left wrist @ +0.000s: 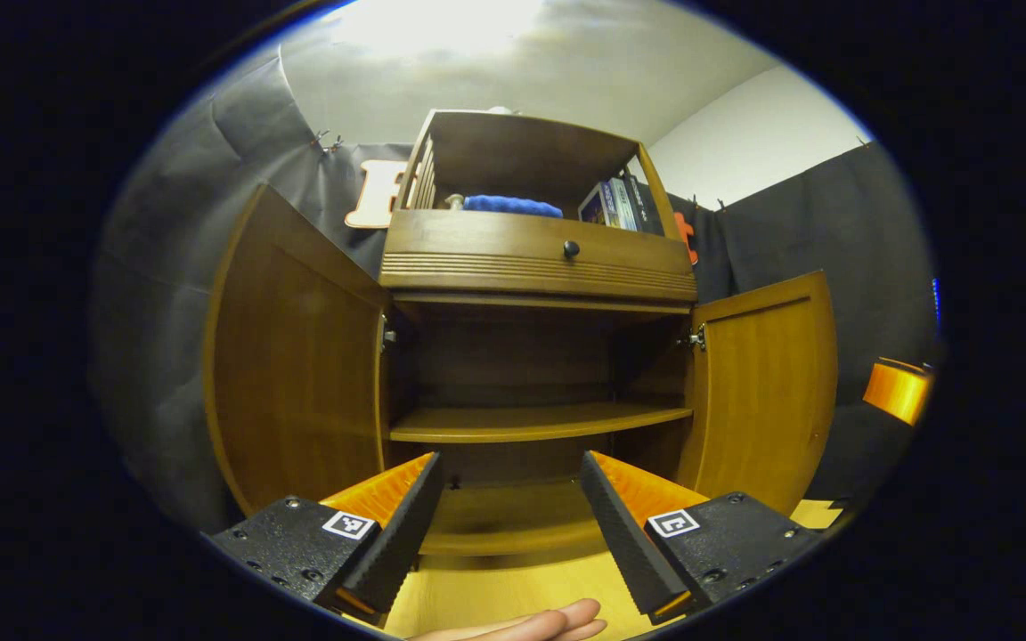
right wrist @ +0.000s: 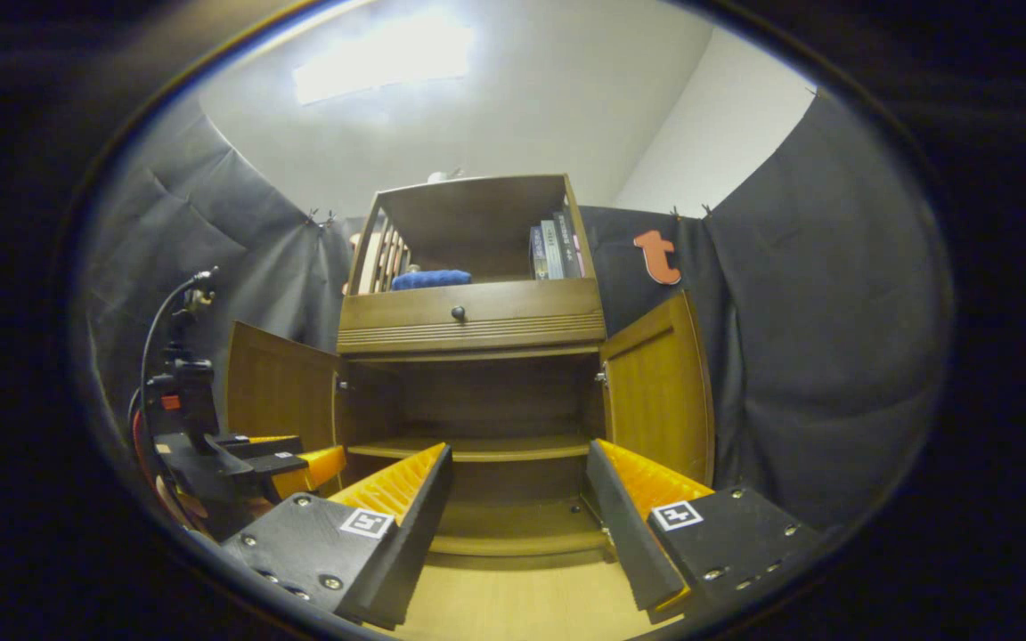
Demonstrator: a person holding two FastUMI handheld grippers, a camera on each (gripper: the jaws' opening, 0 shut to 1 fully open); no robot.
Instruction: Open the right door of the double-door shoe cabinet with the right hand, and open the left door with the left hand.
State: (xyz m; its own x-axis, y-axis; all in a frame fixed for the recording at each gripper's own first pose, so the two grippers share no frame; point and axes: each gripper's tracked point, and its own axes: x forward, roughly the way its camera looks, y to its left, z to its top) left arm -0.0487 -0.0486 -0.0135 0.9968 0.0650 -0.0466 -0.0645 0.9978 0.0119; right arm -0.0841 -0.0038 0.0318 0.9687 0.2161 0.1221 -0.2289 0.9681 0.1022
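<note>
The brown wooden shoe cabinet point(left wrist: 535, 267) stands straight ahead with both lower doors swung wide. Its left door point(left wrist: 295, 356) and right door point(left wrist: 767, 383) hang outward, and a bare shelf point(left wrist: 535, 421) crosses the dark inside. In the right gripper view the same cabinet point(right wrist: 473, 325) has its left door point(right wrist: 280, 392) and right door point(right wrist: 655, 387) open too. My left gripper point(left wrist: 510, 512) is open, back from the cabinet, holding nothing. My right gripper point(right wrist: 517, 499) is open and holds nothing; the left gripper point(right wrist: 264, 463) shows at its lower left.
Above the doors is a drawer with a round knob point(left wrist: 571, 249), and an open top shelf holding a blue cloth point(left wrist: 513, 206) and books point(left wrist: 615, 205). Light wooden floor point(left wrist: 513, 592) lies in front. A hand point(left wrist: 531, 625) shows at the bottom. An orange object point(left wrist: 898, 390) sits far right.
</note>
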